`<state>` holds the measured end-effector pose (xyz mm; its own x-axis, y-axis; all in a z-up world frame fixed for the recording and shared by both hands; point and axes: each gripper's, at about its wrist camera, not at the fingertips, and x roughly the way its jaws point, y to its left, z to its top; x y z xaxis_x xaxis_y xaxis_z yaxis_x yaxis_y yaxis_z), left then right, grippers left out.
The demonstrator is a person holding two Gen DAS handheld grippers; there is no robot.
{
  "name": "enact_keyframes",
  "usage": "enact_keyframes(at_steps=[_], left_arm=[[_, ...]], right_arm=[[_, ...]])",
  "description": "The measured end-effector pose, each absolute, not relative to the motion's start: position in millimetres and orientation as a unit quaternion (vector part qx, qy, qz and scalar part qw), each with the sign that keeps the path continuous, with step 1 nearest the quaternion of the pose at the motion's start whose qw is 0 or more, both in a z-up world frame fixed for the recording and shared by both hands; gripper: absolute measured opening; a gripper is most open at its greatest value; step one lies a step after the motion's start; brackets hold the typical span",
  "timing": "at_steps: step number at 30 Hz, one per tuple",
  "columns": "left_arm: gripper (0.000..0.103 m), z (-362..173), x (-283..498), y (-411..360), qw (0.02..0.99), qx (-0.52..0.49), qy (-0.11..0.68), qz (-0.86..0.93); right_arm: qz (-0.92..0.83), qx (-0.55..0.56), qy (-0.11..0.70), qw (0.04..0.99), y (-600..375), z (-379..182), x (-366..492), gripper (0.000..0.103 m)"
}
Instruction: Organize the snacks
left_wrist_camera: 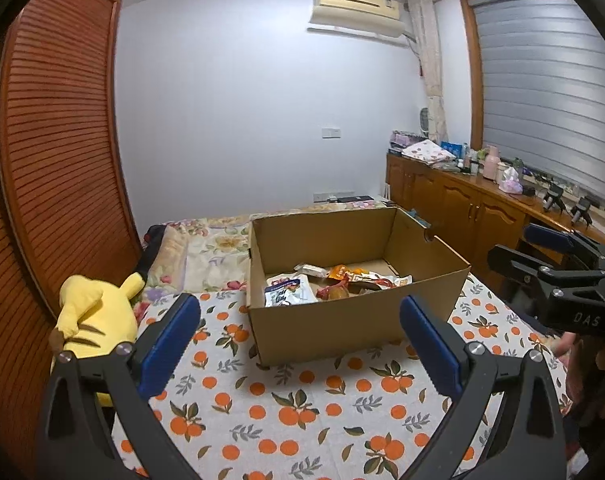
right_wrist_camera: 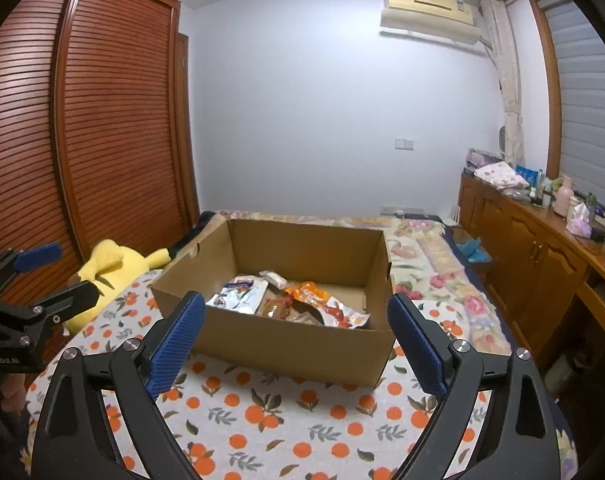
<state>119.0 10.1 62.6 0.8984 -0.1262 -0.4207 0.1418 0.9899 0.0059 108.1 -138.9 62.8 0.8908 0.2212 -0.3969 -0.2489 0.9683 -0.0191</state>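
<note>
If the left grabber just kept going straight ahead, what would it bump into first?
Probably the cardboard box. The left gripper is open and empty, pointing over the orange-print cloth at the box's near wall. Depth is hard to judge, but nothing else seems to lie between them.

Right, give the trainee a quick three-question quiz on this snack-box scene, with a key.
1. True or false: the left gripper is shut on a snack packet.
2. Where do the snack packets lie? A) spread over the orange-print cloth B) inside the cardboard box C) on the wooden cabinet
3. Fill in: the yellow plush toy lies to the ____ of the box.

Key: 1 false, both it and the right gripper are open and empty; 2 B; 3 left.
</note>
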Motion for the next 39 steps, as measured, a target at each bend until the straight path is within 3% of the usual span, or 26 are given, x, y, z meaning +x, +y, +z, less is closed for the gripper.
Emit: enact_keyframes(at_steps=[39], left_arm=[[0.101,37,87,6,0.973,0.010,0.224,-0.049]], right_arm=[[0.093,-0.027,0.192,0.977,-148,41,67,0.095]])
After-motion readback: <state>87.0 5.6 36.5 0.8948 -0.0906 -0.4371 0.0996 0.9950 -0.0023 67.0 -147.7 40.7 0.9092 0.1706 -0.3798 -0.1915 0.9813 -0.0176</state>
